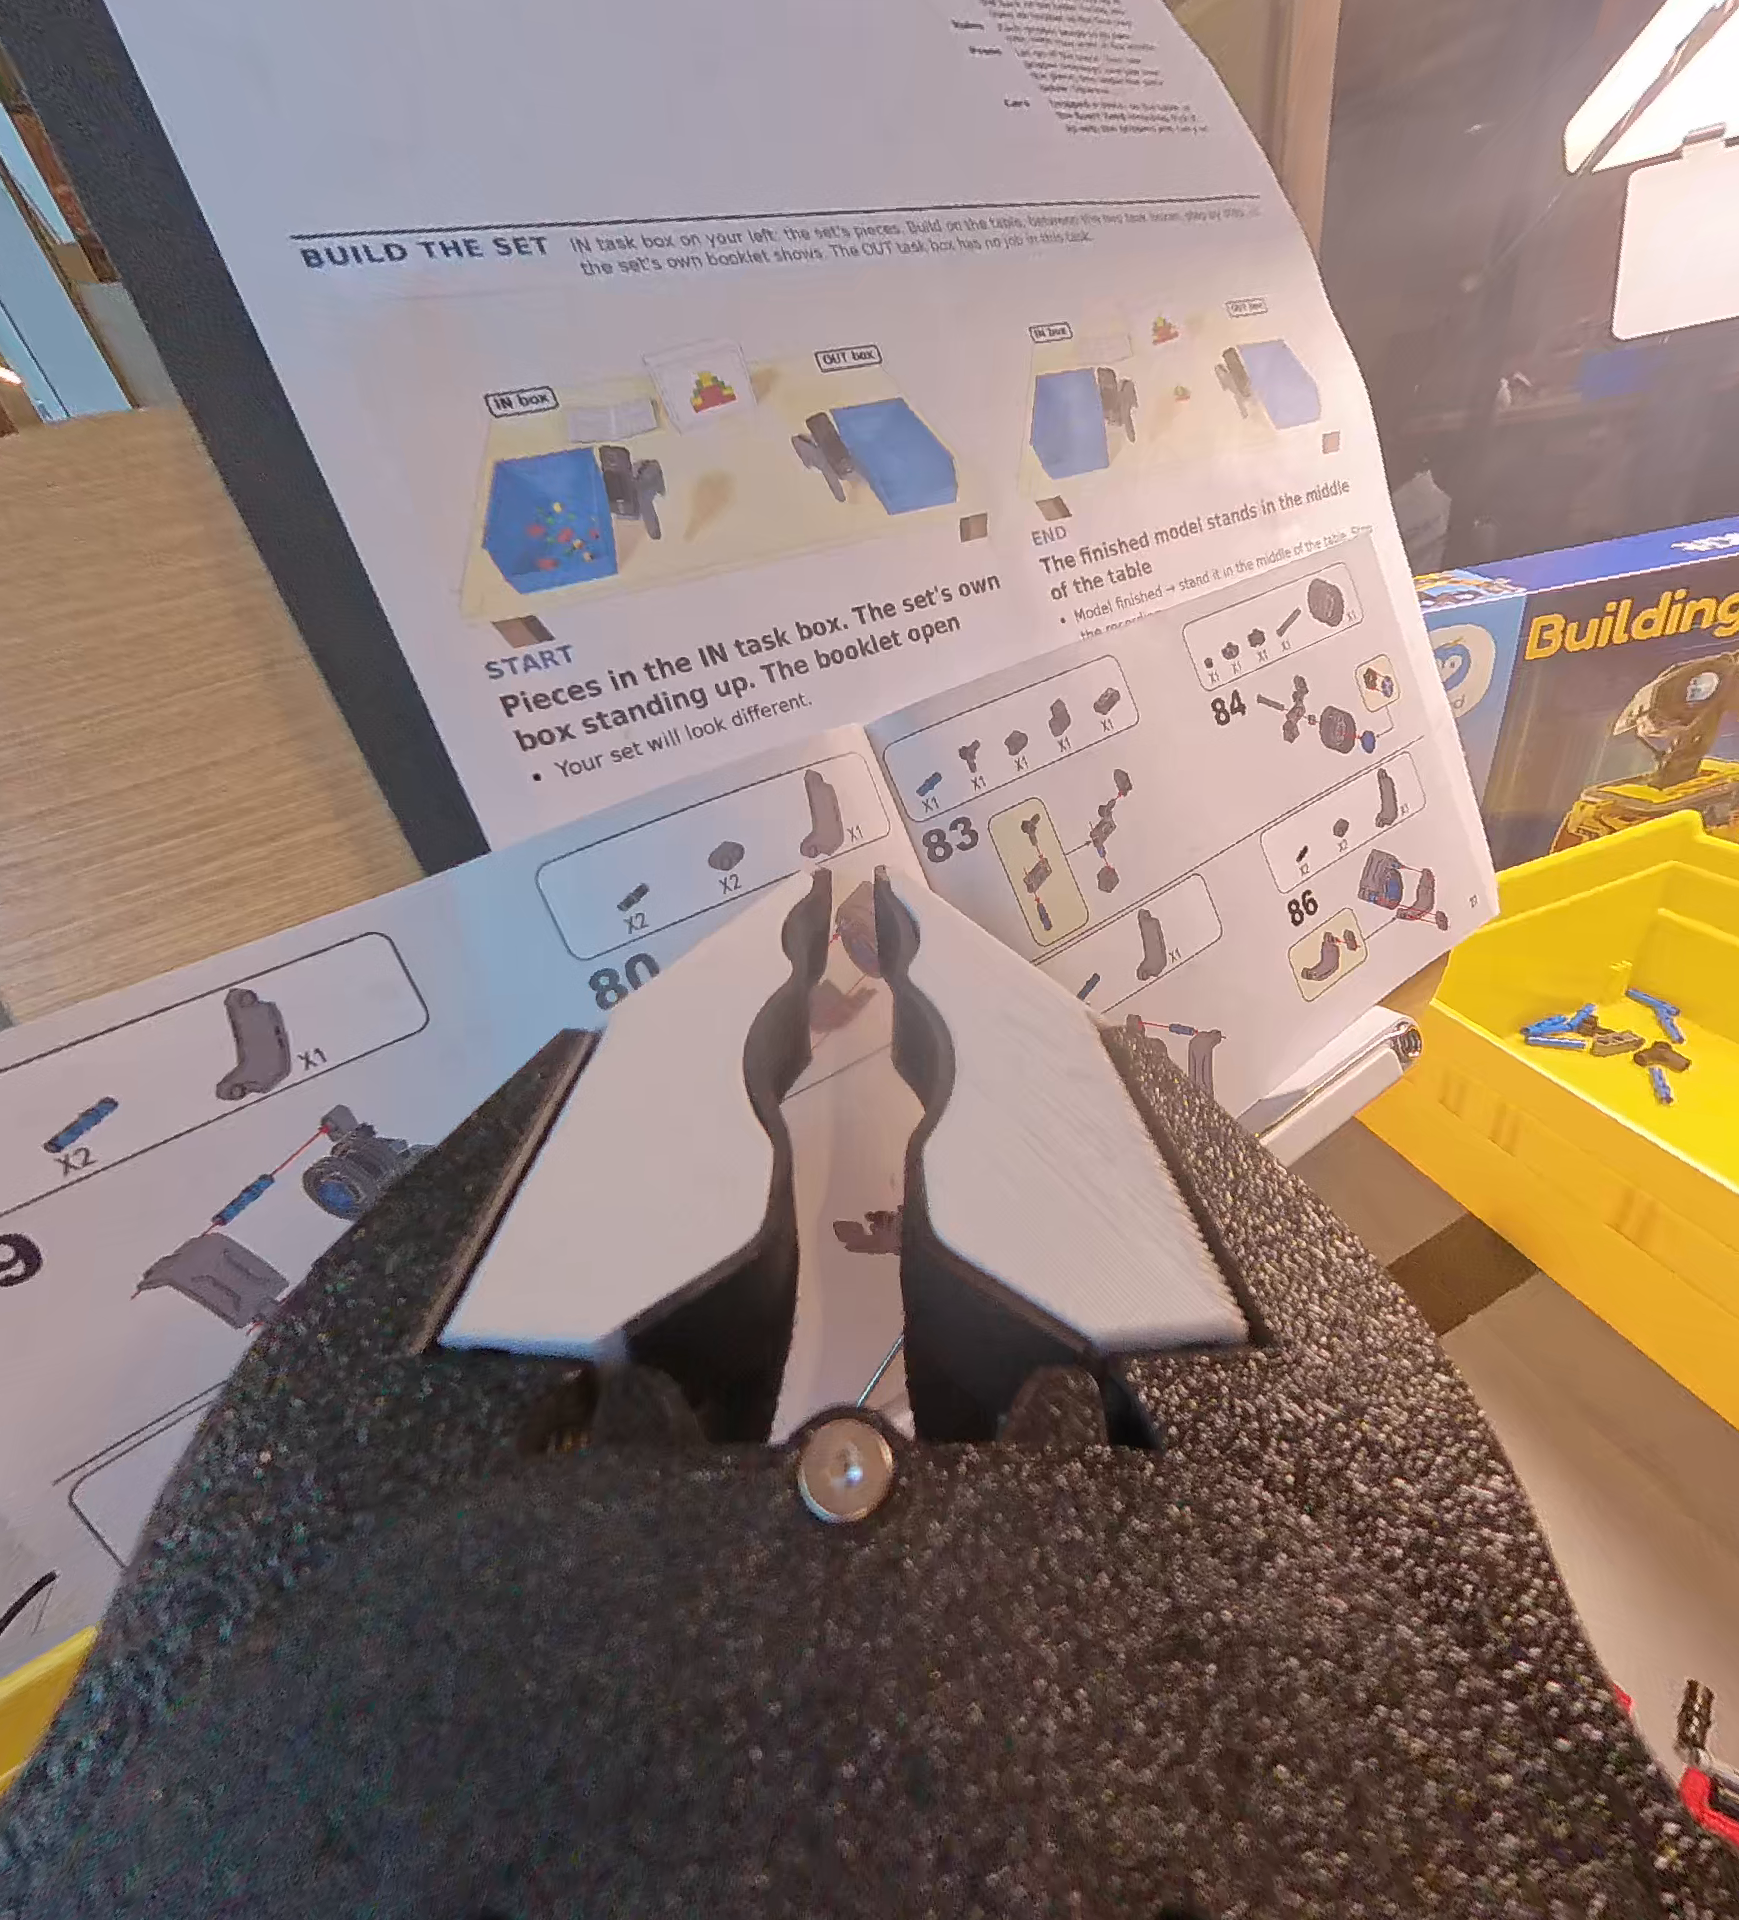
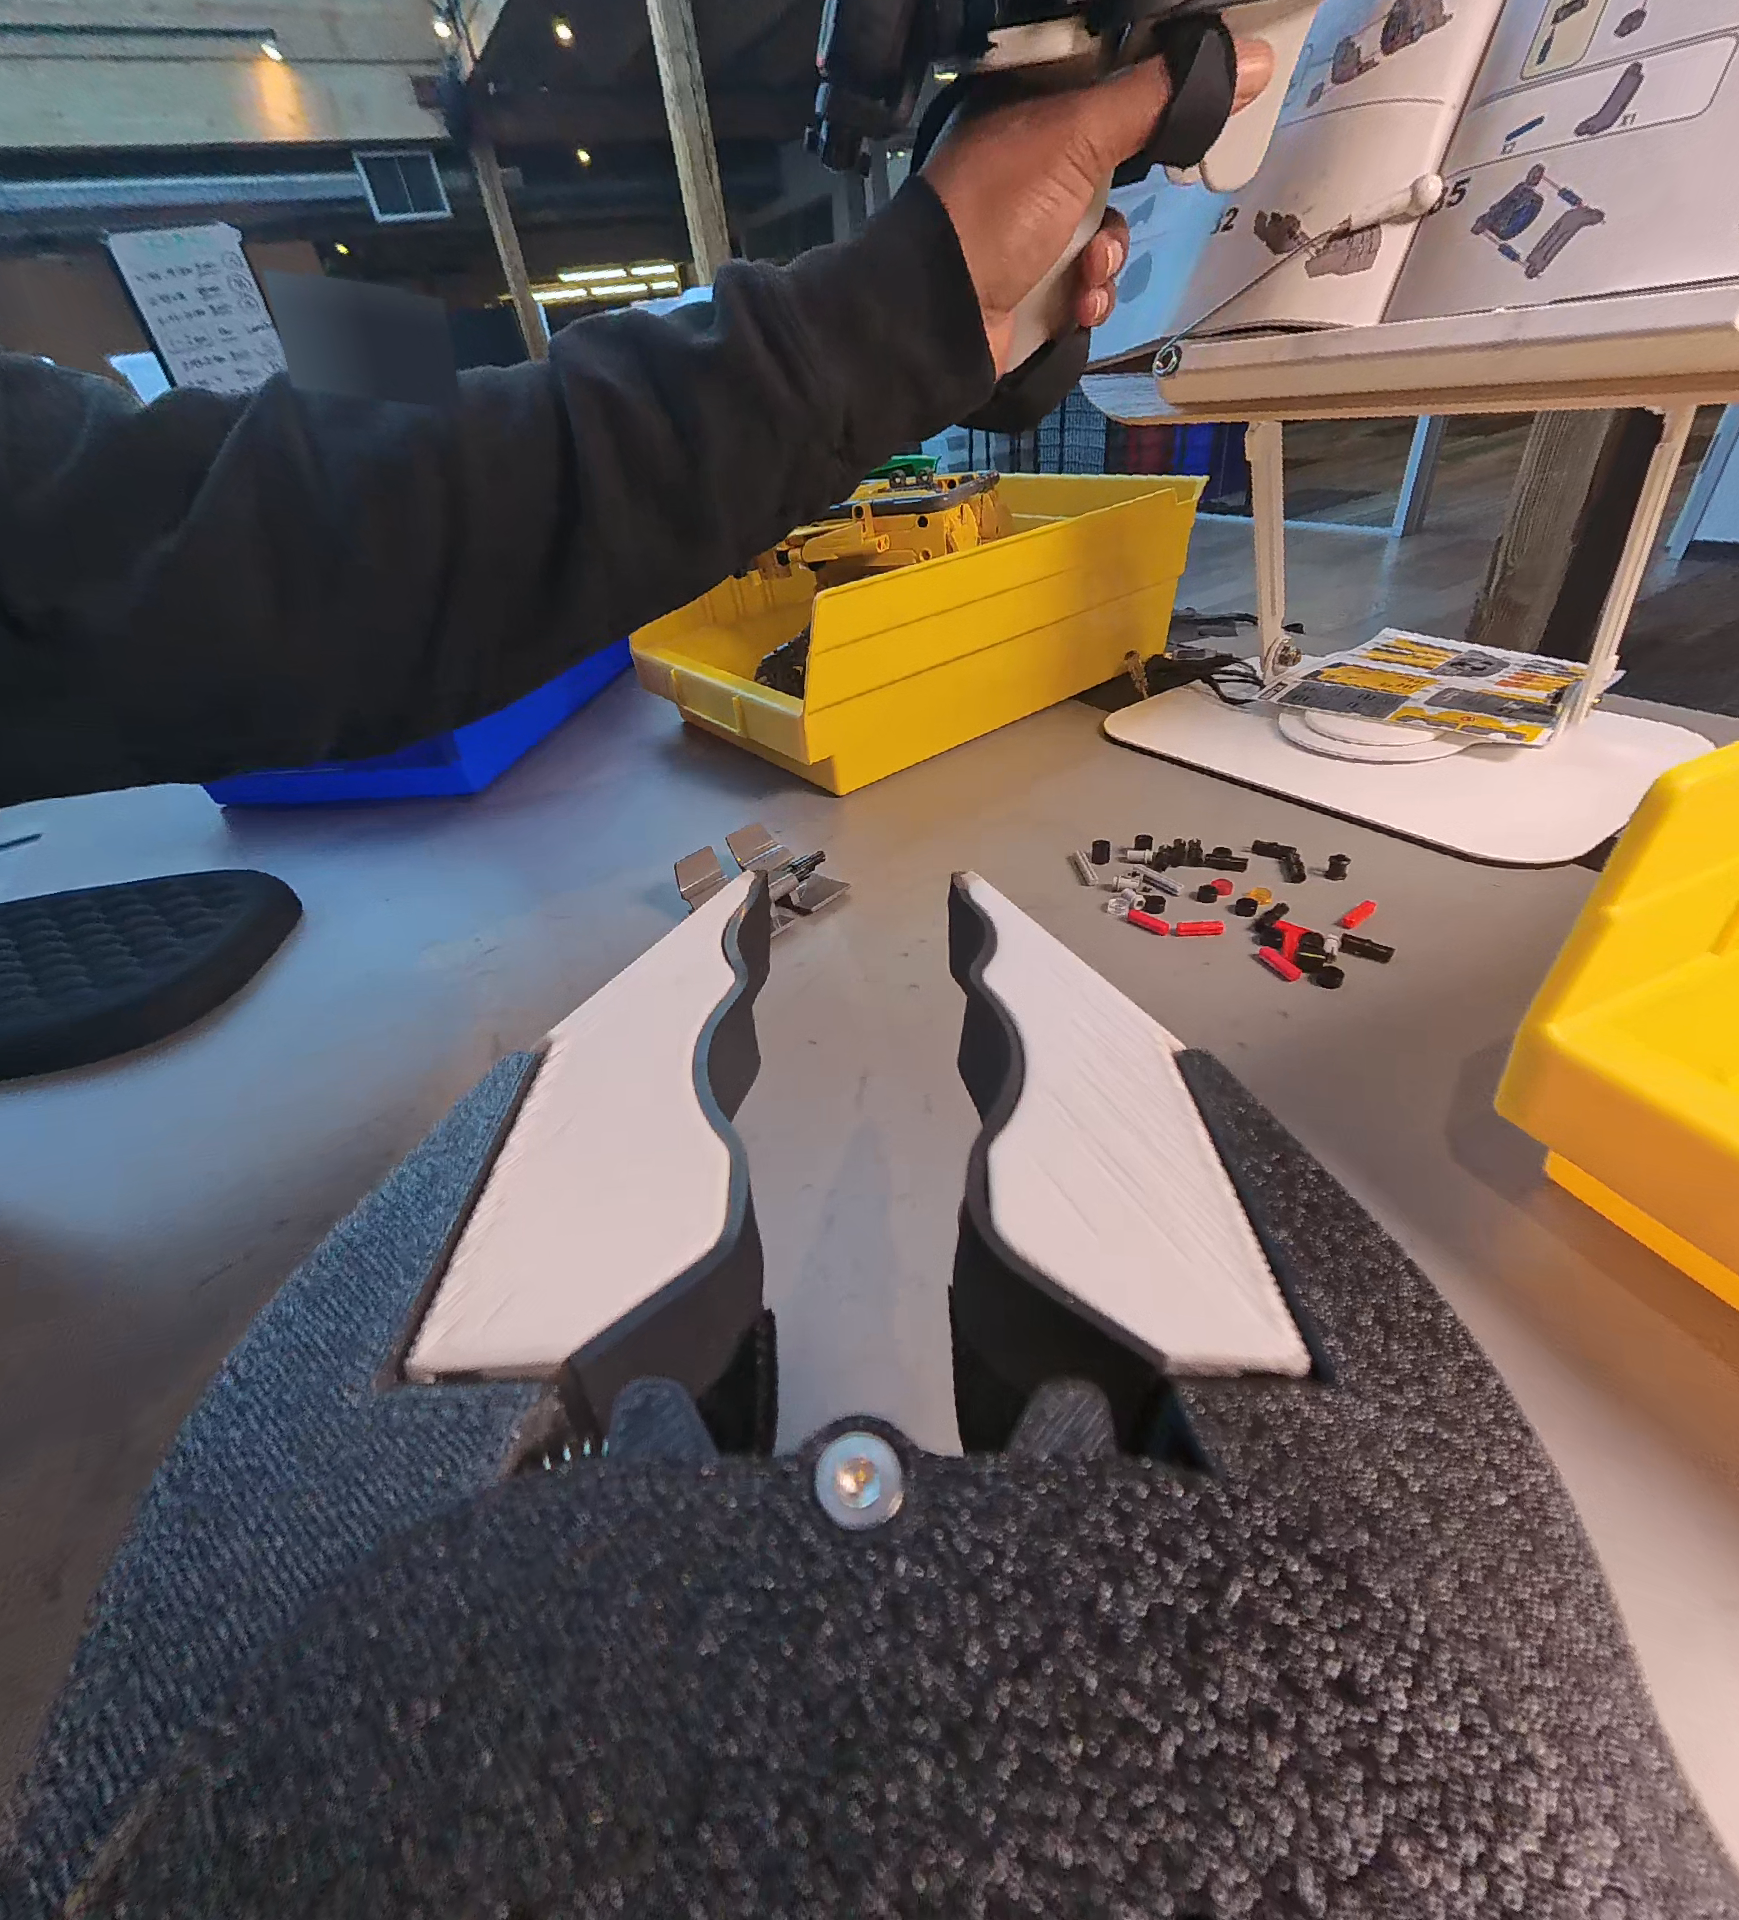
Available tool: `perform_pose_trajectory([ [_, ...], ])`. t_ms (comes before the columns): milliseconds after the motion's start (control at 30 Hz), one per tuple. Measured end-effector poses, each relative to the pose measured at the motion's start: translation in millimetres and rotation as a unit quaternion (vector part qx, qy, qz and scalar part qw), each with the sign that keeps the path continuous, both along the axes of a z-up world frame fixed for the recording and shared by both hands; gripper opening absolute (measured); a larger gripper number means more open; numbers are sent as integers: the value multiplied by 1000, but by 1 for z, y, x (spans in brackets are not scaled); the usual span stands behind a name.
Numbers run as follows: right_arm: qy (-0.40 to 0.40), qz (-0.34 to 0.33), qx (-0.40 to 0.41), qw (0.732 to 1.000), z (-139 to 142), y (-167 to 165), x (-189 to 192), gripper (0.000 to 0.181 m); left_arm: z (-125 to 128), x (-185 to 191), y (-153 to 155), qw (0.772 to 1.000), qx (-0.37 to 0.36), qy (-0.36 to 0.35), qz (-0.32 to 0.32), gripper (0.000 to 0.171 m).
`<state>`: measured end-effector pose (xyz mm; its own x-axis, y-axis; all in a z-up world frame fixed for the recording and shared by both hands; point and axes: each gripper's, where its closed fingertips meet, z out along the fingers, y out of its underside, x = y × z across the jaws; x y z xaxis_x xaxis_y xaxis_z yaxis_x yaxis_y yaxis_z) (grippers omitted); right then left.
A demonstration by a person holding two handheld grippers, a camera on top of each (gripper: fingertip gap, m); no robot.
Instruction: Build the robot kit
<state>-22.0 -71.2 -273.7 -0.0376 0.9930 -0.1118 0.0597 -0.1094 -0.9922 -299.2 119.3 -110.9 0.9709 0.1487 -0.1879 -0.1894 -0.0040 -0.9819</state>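
Note:
My left gripper [image 1: 850, 881] is raised in front of an open building booklet [image 1: 1156, 790] on a white stand. Its jaws are nearly closed, with a narrow gap at the tips, which are at or just short of the page near the fold. Nothing shows between them. My right gripper [image 2: 860, 883] is open and empty, low over the grey table [image 2: 429, 987]. Bent metal clips [image 2: 761, 868] lie just beyond its left fingertip. A scatter of small black, red and grey pins [image 2: 1229, 914] lies ahead to the right. The booklet also shows in the right wrist view [image 2: 1571, 156].
A printed instruction sheet [image 1: 740, 416] stands behind the booklet, a toy box [image 1: 1675, 675] beside it. A yellow bin [image 1: 1623, 1164] holds blue pins. In the right wrist view: the person's sleeved arm [image 2: 532, 499], another yellow bin [image 2: 948, 665], a blue bin [image 2: 449, 758], a black pad [image 2: 65, 966], the stand base [image 2: 1416, 790].

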Motion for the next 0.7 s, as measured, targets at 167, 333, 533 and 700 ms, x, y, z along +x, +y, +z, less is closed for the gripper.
perform_pose_trajectory([
  [167,-1,4,-1,1000,0,-1,0,34,3,7,-17,1000,6,6,-11,10],
  [333,-1,5,0,1000,0,-2,0,34,0,33,-59,998,34,-4,-50,16],
  [533,-4,3,3,1000,-1,-2,-1,34,-19,75,-124,994,45,-4,-95,27],
  [700,-4,1,11,1000,0,-6,-1,34,-44,115,-181,988,17,5,-150,33],
])
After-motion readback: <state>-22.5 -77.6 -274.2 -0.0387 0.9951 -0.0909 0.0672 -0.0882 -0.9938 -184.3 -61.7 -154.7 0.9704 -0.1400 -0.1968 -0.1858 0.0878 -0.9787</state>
